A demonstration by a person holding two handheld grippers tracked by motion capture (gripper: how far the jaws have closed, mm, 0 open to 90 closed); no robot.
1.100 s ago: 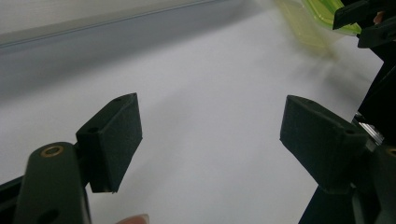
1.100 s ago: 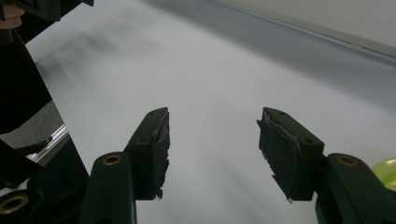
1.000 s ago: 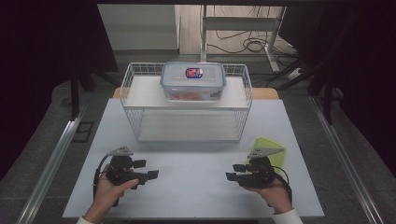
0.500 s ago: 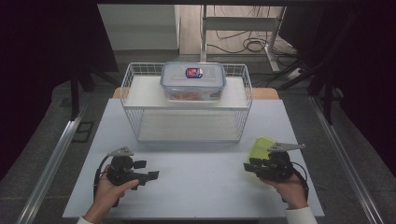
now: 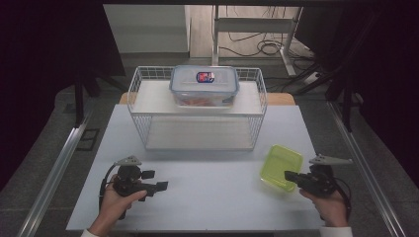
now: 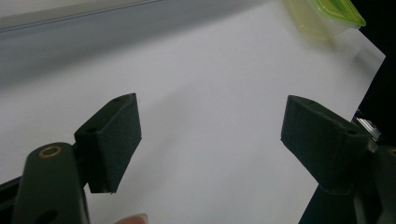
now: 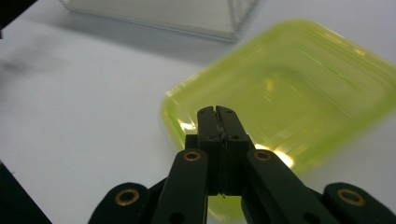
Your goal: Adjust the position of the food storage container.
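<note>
A shallow yellow-green plastic container [image 5: 281,166] lies on the white table at the right front. My right gripper [image 5: 288,175] is shut, its tips at the container's near right edge. In the right gripper view the shut gripper [image 7: 217,111] hangs over the near rim of the yellow-green container [image 7: 299,98], with nothing visible between the pads. My left gripper [image 5: 155,180] rests at the left front, pointing right. Its pads stand wide apart, so the left gripper [image 6: 208,121] is open over bare table, and the container [image 6: 327,14] shows far off.
A white wire basket [image 5: 197,106] with a shelf stands at the middle back. On the shelf sits a clear lidded box [image 5: 204,86] with reddish contents. The table's front edge [image 5: 197,230] runs just below both hands. Metal rails flank the table.
The right hand and its gripper moved right, from over the container to its right edge, uncovering it. The left gripper has stayed where it was.
</note>
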